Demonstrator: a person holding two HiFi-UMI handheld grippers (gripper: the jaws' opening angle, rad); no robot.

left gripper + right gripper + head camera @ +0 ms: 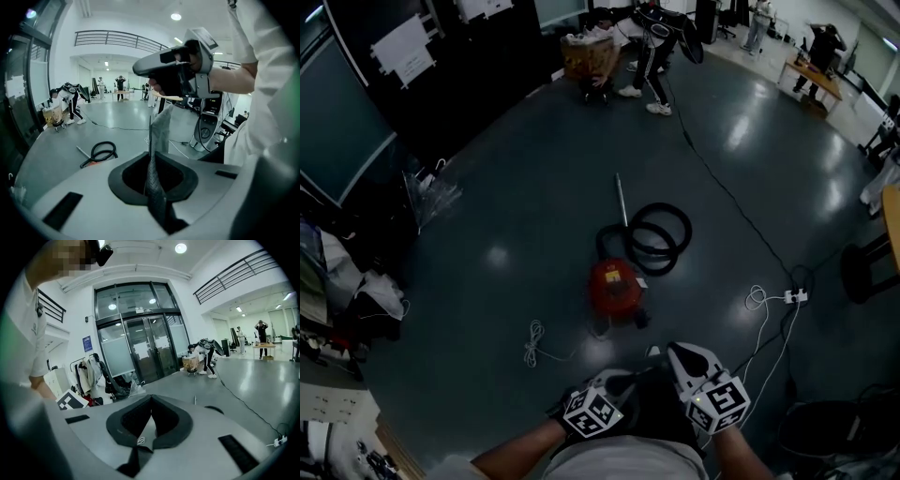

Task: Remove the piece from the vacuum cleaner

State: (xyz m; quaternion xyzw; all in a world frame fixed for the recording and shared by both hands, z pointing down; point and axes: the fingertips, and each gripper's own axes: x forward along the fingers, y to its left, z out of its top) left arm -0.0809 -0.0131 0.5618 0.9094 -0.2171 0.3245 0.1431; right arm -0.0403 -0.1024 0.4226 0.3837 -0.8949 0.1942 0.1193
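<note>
Floor space ahead of the person holds a red drum-shaped vacuum cleaner (614, 286), which stands on the dark glossy floor (506, 216), well apart from both claws. Its black coiled hose (657, 237) lies looped just behind the body. A silver metal wand (622, 199) points away from the hose toward the far side of the room. A loose white cable (533, 343) lies on the floor to the left of the vacuum cleaner, and a white power strip (795, 296) sits off to the right. The left claw (619, 378) is pressed together with nothing between its jaws. The right claw (680, 354), held just beside it, has its tips meeting and is also empty. Neither claw touches the vacuum cleaner.
</note>
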